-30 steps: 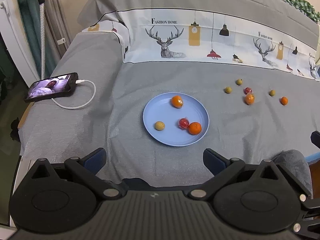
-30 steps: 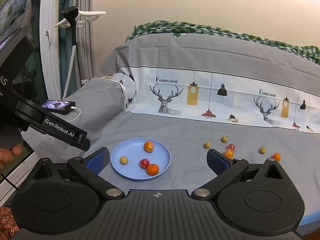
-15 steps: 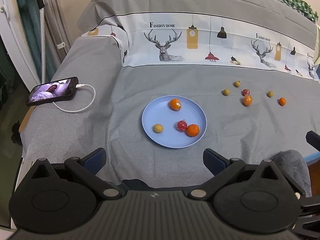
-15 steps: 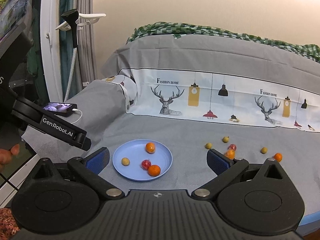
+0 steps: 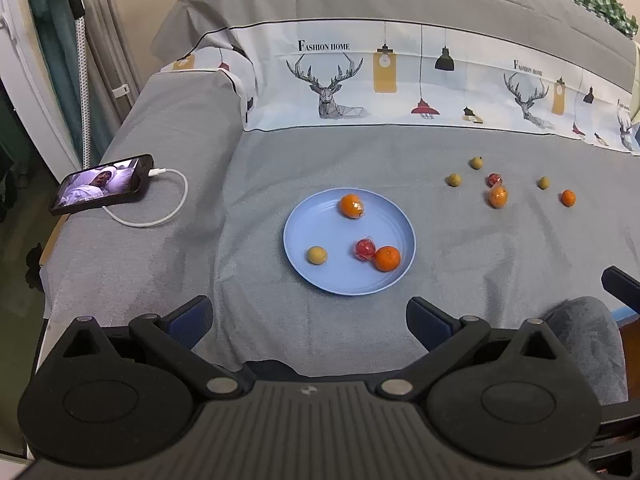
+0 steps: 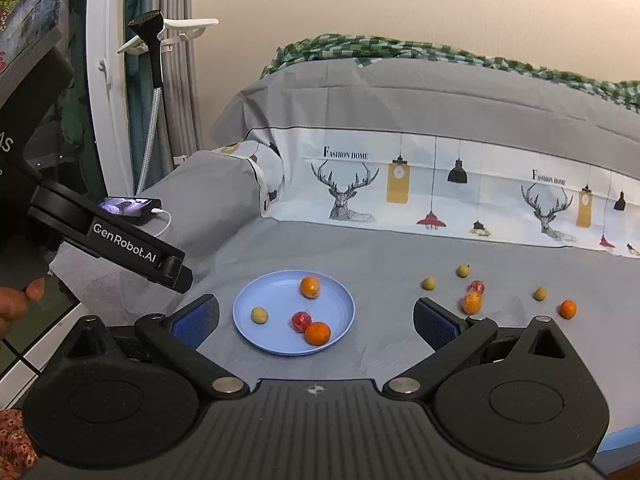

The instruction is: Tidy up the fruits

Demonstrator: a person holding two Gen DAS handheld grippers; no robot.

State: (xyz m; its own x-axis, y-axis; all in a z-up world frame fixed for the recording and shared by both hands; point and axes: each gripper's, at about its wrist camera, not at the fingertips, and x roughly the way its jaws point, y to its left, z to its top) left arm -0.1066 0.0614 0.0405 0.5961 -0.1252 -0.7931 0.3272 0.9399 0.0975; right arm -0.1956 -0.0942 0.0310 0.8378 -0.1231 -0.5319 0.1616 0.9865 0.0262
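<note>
left wrist view high over bed, right wrist view lower, both sharing blue plate (image 5: 294, 240)

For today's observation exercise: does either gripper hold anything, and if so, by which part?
Nothing is held. The left gripper and right gripper are both open and empty; all fruit lies on the blue plate or the bed cover.

One plate (image 5: 296, 236), four fruits (image 5: 387, 258) on it, six loose fruits (image 5: 497, 197), one phone (image 5: 102, 185).

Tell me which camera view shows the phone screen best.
The left wrist view: the phone lies fully visible, with its lit screen facing the camera. In the right wrist view the phone is small and partly hidden behind the left gripper.
</note>
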